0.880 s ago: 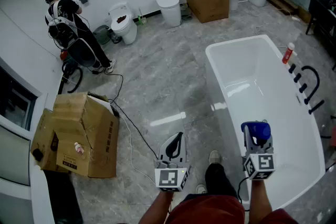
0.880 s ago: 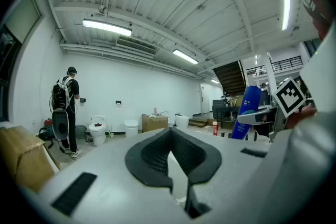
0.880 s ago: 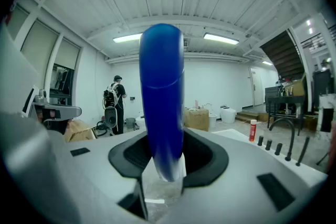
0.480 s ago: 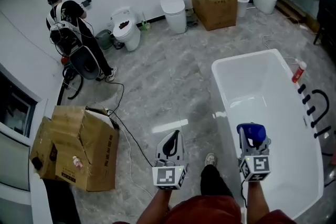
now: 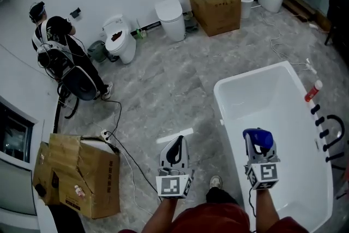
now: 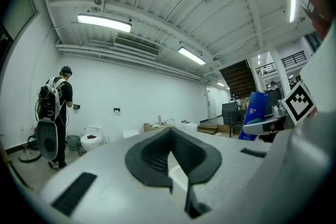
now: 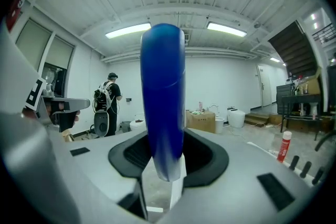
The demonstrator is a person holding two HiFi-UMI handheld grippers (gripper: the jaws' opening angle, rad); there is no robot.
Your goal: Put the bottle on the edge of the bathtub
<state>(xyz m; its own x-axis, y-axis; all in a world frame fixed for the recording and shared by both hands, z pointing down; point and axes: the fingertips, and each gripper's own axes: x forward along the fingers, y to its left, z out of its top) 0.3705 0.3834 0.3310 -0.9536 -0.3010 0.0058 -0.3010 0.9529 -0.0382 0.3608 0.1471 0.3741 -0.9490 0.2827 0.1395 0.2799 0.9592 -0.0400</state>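
Observation:
A blue bottle point(image 5: 258, 139) stands upright between the jaws of my right gripper point(image 5: 257, 148), which is shut on its lower part. It hangs over the near end of the white bathtub point(image 5: 251, 75), inside the tub's outline in the head view. In the right gripper view the bottle point(image 7: 163, 97) fills the middle, with the pads of the right gripper point(image 7: 163, 168) pressing on it. My left gripper point(image 5: 175, 151) is over the grey floor left of the tub, shut with nothing in it. In the left gripper view the jaws of the left gripper point(image 6: 169, 136) meet, and the blue bottle point(image 6: 255, 115) shows at the right.
A white bottle with a red body point(image 5: 312, 91) stands on the tub's far rim beside black tap fittings point(image 5: 331, 136). An open cardboard box point(image 5: 82, 174) and a floor cable point(image 5: 125, 155) lie to the left. Toilets point(image 5: 120, 41), a crate point(image 5: 214, 0) and a person point(image 5: 60, 46) are by the far wall.
The head view has shifted: the tub and the cardboard box now sit lower in the picture. Both grippers keep their places before me, and the bottle stays held.

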